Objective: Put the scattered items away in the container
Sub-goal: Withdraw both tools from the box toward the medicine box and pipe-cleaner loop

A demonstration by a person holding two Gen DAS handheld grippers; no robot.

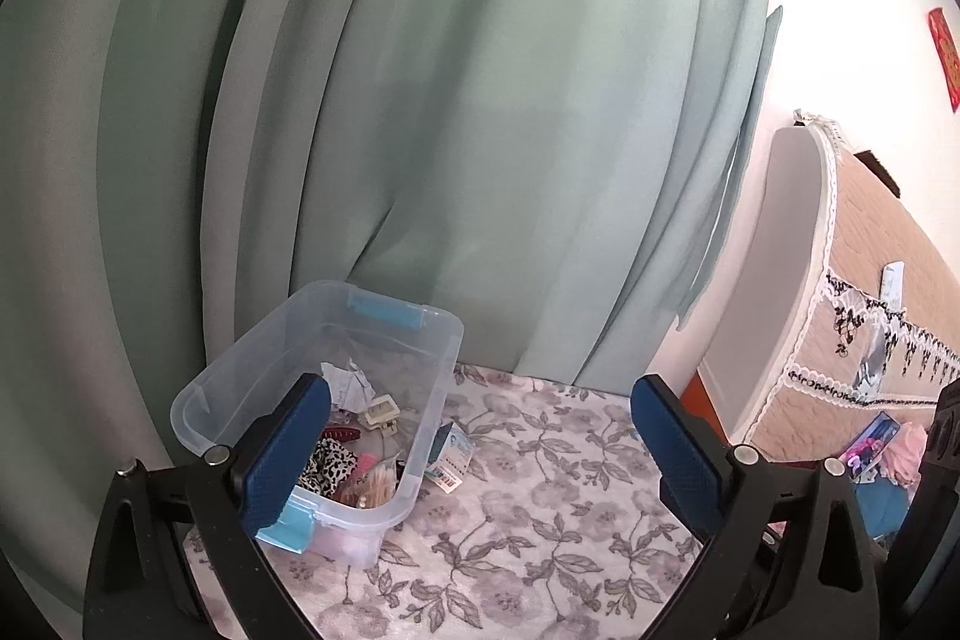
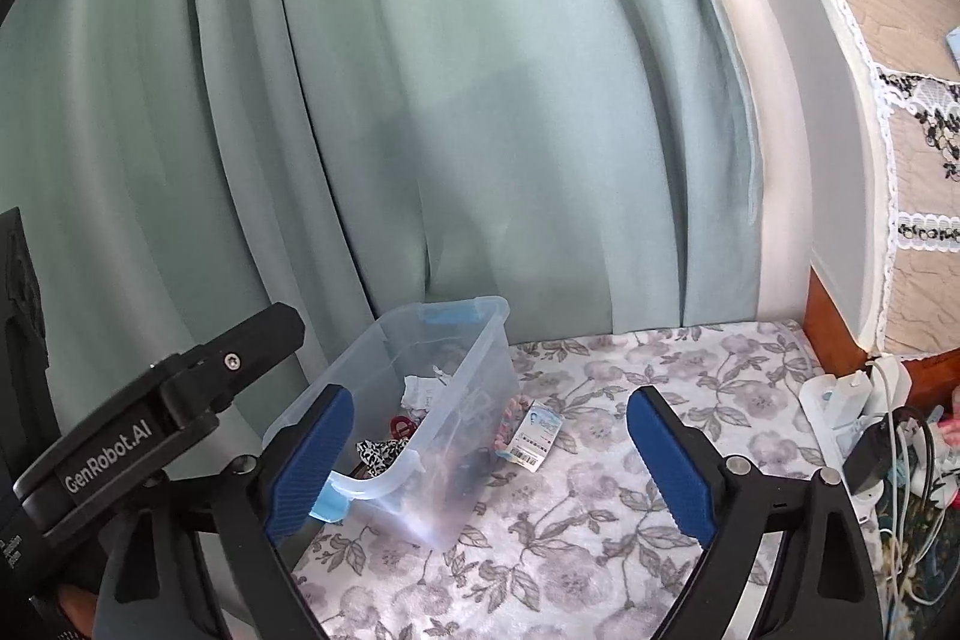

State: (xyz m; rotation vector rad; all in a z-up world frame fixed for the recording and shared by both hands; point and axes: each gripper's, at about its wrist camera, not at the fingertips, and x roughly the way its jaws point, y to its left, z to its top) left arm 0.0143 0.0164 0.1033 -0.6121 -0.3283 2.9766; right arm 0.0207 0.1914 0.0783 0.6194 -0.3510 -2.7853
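Note:
A clear plastic container (image 1: 444,340) (image 2: 480,334) with blue latches stands on a floral cloth (image 1: 540,490) at the left. Inside lie crumpled paper (image 1: 351,382), a beige hair clip (image 1: 379,415), a red clip (image 1: 339,433), a leopard-print scrunchie (image 1: 330,466) (image 2: 378,454) and cotton swabs (image 1: 375,487). A small barcoded card (image 1: 453,451) (image 2: 537,433) leans against the container's right wall, outside it. My left gripper (image 1: 480,394) is open and empty, its left finger in front of the container. My right gripper (image 2: 489,400) is open and empty too, with the card between and beyond its fingers.
A green curtain (image 1: 480,130) hangs right behind the table. At the right stand a white rounded appliance under a lace-trimmed cover (image 2: 840,100) and a power strip with chargers and cables (image 2: 852,400). The left gripper's black body (image 2: 150,424) fills the right view's left side.

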